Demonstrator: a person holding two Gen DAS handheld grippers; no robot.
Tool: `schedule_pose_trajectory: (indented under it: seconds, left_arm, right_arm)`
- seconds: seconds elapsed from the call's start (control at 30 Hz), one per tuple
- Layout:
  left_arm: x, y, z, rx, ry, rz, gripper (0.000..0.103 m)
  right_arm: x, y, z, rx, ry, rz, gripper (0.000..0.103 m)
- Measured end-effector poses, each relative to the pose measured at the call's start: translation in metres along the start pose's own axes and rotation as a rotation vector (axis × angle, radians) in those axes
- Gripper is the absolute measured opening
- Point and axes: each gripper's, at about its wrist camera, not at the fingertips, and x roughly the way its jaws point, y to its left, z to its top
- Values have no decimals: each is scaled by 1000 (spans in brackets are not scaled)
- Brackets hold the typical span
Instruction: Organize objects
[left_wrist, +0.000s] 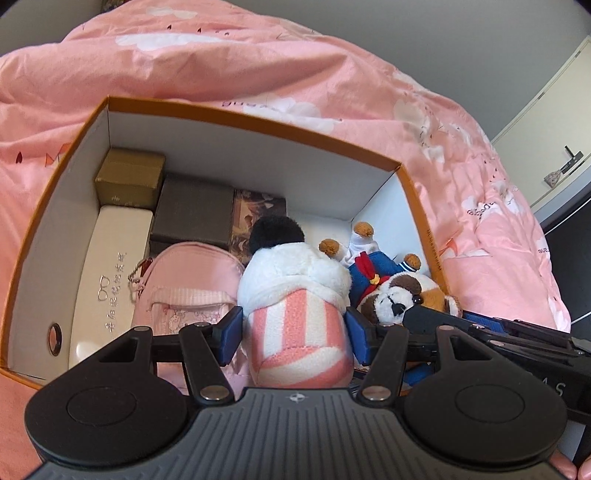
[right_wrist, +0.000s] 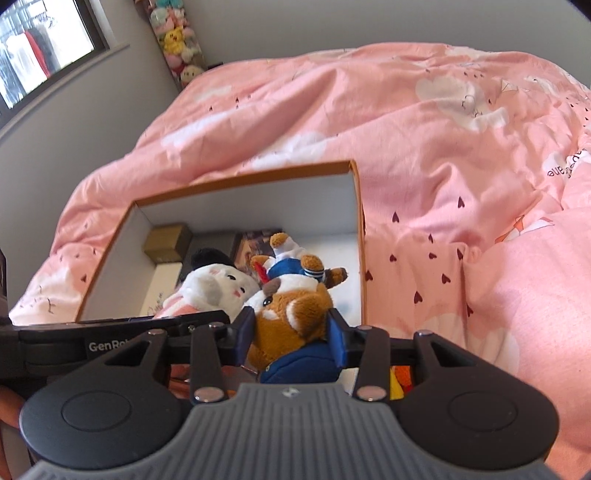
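The left hand-held gripper (left_wrist: 293, 328) is clamped on a pink-striped plush toy (left_wrist: 295, 295). The right hand-held gripper (right_wrist: 291, 334) is clamped on a brown plush dog (right_wrist: 291, 317). Both toys sit inside the open orange box (left_wrist: 258, 114) on the bed (left_wrist: 221, 62), beside a pink pouch (left_wrist: 184, 284) and small boxes (left_wrist: 129, 177).

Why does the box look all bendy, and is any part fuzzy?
Left wrist view: the fisheye lens curves the box rim, with dark corners; the toys look sharp. Right wrist view: the box edges lean, and the window glares bright and blurry.
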Motion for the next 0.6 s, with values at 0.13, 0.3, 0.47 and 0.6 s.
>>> schedule_pose_trajectory:
  seconds: [0.13,0.3,0.47,0.6]
  left_arm:
    - [6,-2,-1,15,17,6,67]
    - [10,-4,-1,14,32,9,70]
    - [8,-5,-1,29,32,5,74]
    - [3,-2,1,21,40,-36,77]
  right_arm:
    - [10,-1,-1,6,39,-19,44]
    - [13,-5,-2,13,47,-30,44]
    - [11,-6,-2,6,47,-32,45]
    - [3,-1,-2,-26,24,-33,45]
